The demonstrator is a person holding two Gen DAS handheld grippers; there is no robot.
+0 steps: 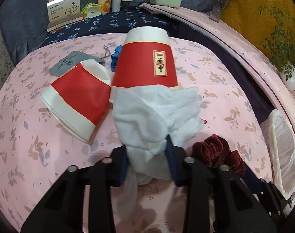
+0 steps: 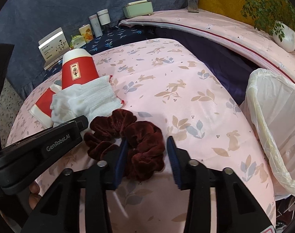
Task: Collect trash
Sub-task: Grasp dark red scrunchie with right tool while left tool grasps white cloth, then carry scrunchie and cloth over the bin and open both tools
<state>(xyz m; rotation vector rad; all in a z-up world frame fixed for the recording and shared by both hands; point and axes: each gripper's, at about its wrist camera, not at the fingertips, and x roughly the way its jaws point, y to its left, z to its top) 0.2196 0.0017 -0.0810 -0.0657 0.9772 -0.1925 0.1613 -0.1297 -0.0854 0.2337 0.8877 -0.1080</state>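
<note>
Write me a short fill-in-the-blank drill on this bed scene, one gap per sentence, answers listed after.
1. The left gripper is clamped on the white ____ cloth.
2. The dark red velvet scrunchie lies partly between the pads of the ____ gripper.
3. One red-and-white paper cup stands upside down; the other cup lies on its ____.
4. The bin is lined with a plastic ____.

Answers: towel; right; side; bag

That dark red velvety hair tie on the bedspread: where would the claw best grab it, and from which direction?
Best on the near arc of the scrunchie, from above and the near side. It lies flat as a puffy ring, so one finger can drop into the centre hole and the other outside, pinching one band. The right gripper already straddles that arc; whether its pads press yet is unclear.
</note>
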